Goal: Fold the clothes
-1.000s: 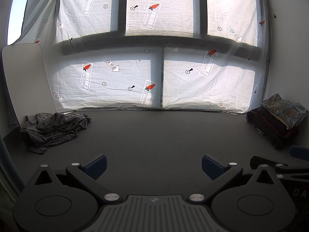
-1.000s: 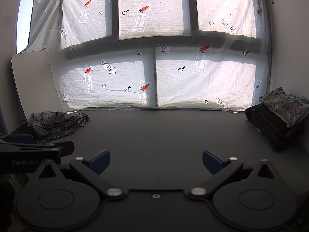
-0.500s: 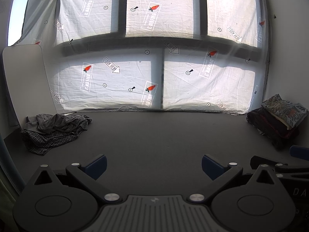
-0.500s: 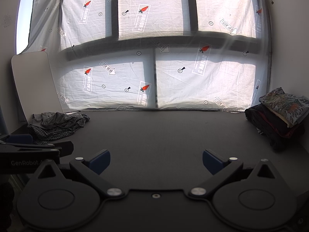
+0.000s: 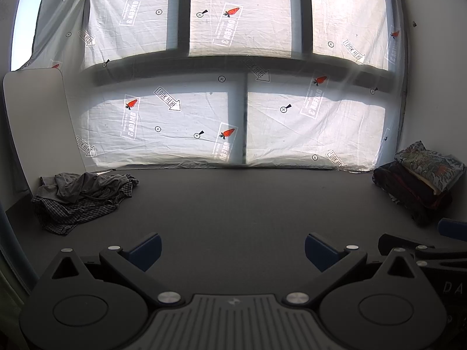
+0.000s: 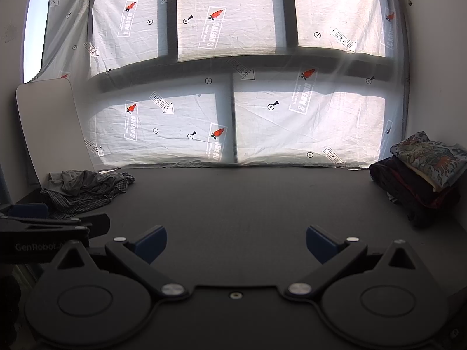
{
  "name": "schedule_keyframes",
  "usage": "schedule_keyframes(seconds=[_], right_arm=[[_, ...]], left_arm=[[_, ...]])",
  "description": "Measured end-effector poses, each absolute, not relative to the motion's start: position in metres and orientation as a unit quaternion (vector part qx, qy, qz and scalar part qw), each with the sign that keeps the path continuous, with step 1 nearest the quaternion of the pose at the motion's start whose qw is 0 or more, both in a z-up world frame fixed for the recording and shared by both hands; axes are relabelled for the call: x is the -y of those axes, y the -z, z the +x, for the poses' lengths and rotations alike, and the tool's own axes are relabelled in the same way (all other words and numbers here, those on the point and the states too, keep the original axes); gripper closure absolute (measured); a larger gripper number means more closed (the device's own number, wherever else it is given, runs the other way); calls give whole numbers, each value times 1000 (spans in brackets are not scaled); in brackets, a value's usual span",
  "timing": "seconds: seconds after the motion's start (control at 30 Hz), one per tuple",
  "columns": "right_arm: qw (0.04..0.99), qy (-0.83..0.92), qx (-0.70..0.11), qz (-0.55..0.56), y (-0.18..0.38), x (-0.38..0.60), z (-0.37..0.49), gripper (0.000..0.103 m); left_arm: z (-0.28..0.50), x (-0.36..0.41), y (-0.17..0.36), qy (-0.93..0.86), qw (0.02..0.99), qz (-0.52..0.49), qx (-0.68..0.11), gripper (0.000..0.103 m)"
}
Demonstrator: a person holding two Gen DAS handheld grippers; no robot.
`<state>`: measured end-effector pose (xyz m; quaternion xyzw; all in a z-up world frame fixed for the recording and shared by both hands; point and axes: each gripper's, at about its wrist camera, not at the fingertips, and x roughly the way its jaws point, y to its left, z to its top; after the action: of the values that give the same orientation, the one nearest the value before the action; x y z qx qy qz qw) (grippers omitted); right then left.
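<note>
A crumpled pile of unfolded clothes (image 5: 81, 197), grey cloth over a checked shirt, lies at the table's far left; it also shows in the right wrist view (image 6: 84, 189). A stack of folded clothes (image 5: 420, 183) with a patterned top piece sits at the far right, also in the right wrist view (image 6: 423, 175). My left gripper (image 5: 232, 248) is open and empty over the dark table (image 5: 248, 204). My right gripper (image 6: 236, 242) is open and empty beside it. Each gripper shows at the edge of the other's view.
A window covered with printed white sheeting (image 5: 233, 102) runs along the table's far edge. A white board (image 5: 32, 122) leans at the left behind the pile. A white wall (image 5: 432, 87) bounds the right side.
</note>
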<state>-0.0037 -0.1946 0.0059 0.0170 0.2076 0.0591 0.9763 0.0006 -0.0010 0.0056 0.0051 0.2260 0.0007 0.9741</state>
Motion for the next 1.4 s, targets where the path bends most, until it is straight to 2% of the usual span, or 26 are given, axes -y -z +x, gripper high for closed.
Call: schedule_keyframes(seconds=[1.03, 1.4], right_arm=[[976, -52, -210, 22, -2, 196, -2, 0], [976, -42, -210, 24, 0, 211, 29, 0]], left_arm=[[2, -1, -3, 7, 972, -2, -235, 0], [34, 7, -1, -7, 972, -19, -235, 0]])
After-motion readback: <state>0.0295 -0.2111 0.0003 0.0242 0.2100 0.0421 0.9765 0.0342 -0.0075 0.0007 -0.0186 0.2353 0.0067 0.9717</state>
